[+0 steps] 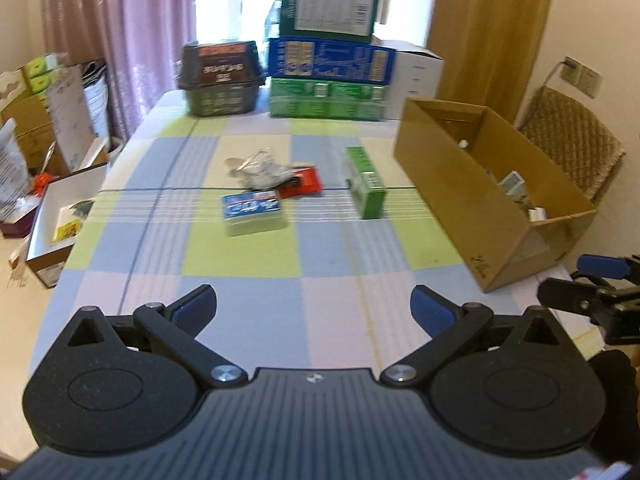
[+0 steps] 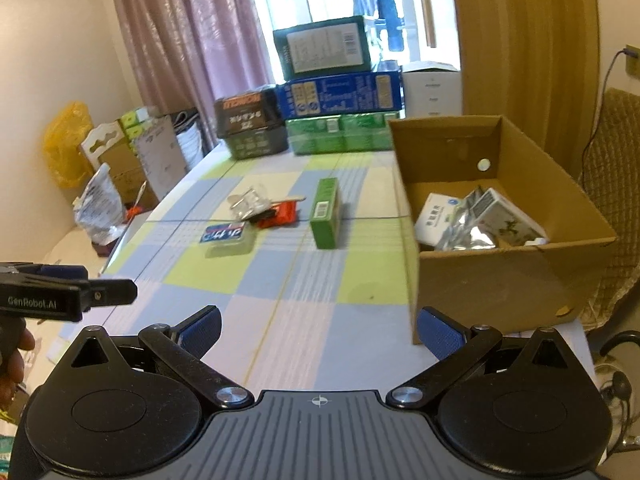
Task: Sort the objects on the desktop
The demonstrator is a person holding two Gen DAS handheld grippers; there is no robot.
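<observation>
Both the left gripper (image 1: pixel 313 307) and right gripper (image 2: pixel 319 330) hovered with fingers spread wide and empty above a checked tablecloth (image 1: pixel 248 256), facing a green carton (image 1: pixel 366 184) beside a cardboard box (image 2: pixel 492 276)

"GenRobot.AI" is printed in pale letters on the left gripper (image 2: pixel 112 293), at the frame's left edge; other labels are blurred.

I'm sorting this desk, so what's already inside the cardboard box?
Inside the cardboard box: a white packet, crumpled silver foil packs, and a printed carton. The near wall hides the floor beneath them.
</observation>
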